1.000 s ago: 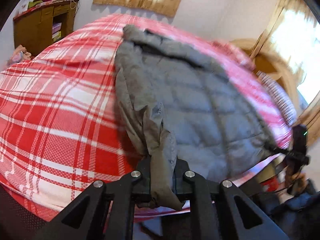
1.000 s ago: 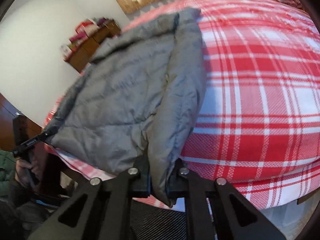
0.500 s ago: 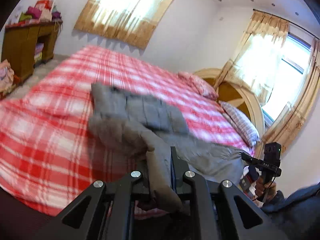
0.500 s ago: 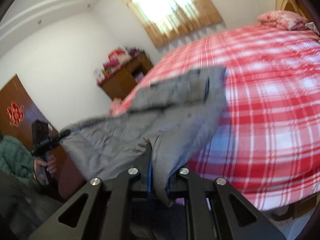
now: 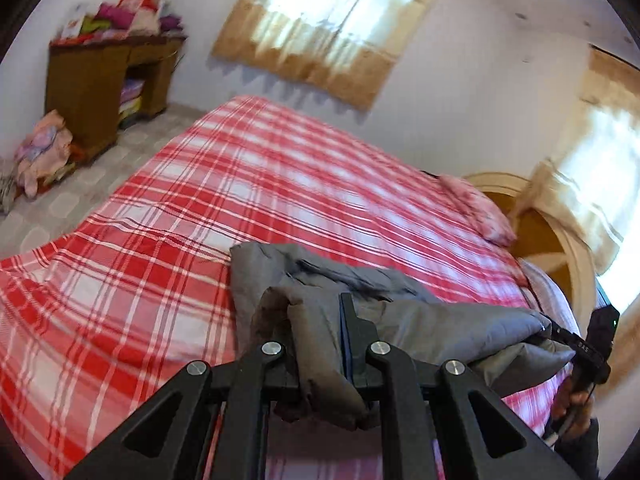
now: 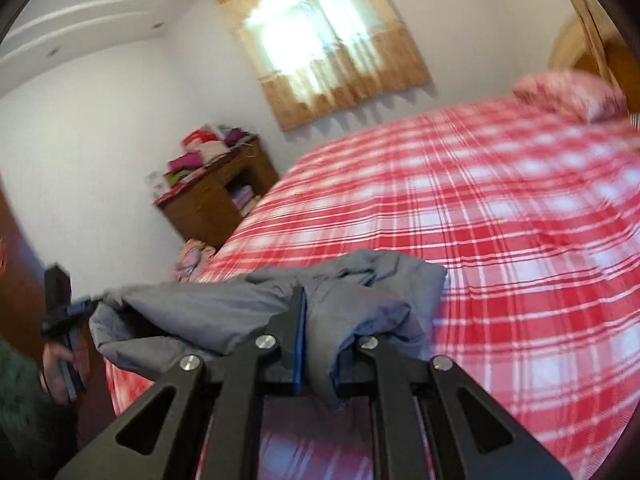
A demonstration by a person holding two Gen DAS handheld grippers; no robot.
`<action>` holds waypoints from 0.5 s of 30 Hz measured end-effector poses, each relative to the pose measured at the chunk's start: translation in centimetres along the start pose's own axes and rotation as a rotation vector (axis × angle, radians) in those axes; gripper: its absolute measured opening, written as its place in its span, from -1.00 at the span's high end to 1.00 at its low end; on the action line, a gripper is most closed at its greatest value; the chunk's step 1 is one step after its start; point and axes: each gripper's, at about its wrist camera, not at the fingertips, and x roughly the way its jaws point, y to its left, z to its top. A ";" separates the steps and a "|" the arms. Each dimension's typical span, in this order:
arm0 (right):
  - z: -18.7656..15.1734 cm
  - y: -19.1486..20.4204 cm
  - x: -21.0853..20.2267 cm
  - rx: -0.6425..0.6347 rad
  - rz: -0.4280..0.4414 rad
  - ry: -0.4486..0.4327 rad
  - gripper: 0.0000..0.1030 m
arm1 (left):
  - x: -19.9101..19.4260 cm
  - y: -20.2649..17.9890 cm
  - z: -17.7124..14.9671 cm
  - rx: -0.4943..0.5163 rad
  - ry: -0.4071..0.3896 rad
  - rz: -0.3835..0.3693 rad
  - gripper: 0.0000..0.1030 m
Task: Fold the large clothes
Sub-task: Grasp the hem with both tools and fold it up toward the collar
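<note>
jacket lifted by its near edge, fold not yet laid.
your left hand-held gripper (image 5: 316, 344) and right hand-held gripper (image 6: 318, 344) are each clamped on the grey quilted jacket (image 5: 420, 304), its far part resting on the plaid bed (image 5: 240, 184). you're mid-fold: carrying over, laying down and smoothing remain.

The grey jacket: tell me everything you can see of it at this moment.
The jacket is a grey padded garment of matt fabric, bunched and creased rather than spread flat. Its near edge is lifted and stretched between the left gripper and the right gripper, each shut on a fold that hangs below its fingers. The far part sags toward the near edge of the red plaid bed; whether it rests there is unclear. No zip or collar can be made out.
</note>
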 end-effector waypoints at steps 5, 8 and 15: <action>2.1 -3.7 7.4 0.098 -0.072 0.019 0.75 | 8.1 0.4 2.9 0.016 0.020 0.094 0.77; 1.6 -5.4 11.4 0.119 -0.128 0.056 0.75 | 12.7 1.9 3.1 -0.016 0.073 0.149 0.77; 0.5 -8.0 16.8 0.144 -0.201 0.084 0.67 | 18.8 4.6 2.8 -0.026 0.117 0.216 0.73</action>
